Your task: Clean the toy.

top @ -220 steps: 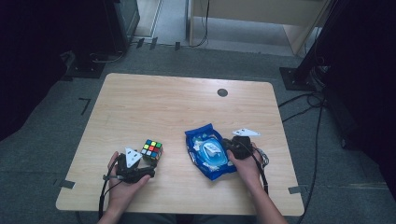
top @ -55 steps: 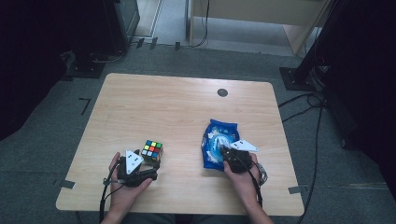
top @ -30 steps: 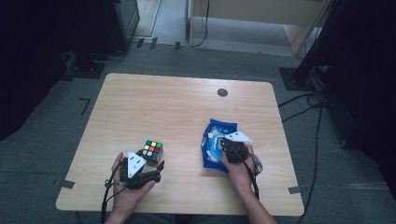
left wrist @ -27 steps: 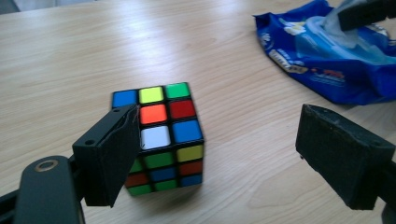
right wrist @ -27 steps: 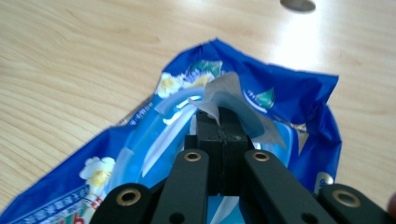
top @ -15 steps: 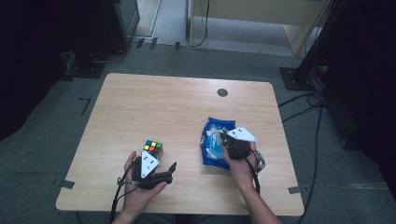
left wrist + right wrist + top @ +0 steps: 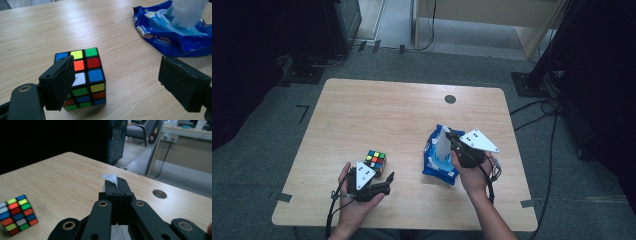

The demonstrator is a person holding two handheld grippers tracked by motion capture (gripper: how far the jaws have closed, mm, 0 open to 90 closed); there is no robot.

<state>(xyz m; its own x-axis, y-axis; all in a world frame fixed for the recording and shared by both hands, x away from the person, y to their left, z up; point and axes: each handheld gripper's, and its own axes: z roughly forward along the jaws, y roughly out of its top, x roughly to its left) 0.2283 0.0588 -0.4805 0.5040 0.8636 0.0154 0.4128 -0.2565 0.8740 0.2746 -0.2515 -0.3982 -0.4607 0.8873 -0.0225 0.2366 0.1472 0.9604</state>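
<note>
High view, surface: light wooden surface (image 7: 377,115) with rounded corners and a round cable hole (image 7: 450,99) near its far edge.
High view, room: grey carpet floor (image 7: 272,120) around it; black stand bases and cables at both sides; pale cabinet at the far wall.
High view, cube: colour cube (image 7: 375,161) sits on the near left part of the surface, just beyond the left gripper (image 7: 388,181).
High view, pack: blue wipes pack (image 7: 434,162) lies right of centre, well apart from the cube.
High view, right gripper: right gripper (image 7: 446,131) is above the pack with a pale wipe (image 7: 443,147) hanging from its tip down into the pack.
Left gripper view, fingers: spread wide, nothing between them; left finger (image 7: 60,80) overlaps the cube's near corner in the picture; contact cannot be told.
Left gripper view, extra detail: cube's top face shows blue, yellow, green, orange, red, white squares; printed label and opening on the pack (image 7: 175,32); wipe (image 7: 186,11) rising from it.
Right gripper view, fingers: pressed together, pinching a white corner of the wipe (image 7: 110,178) at the tip.
Right gripper view, extra detail: grey chair (image 7: 138,131), a desk with a power strip, the cube (image 7: 17,213) at lower left, and the cable hole (image 7: 159,194).
</note>
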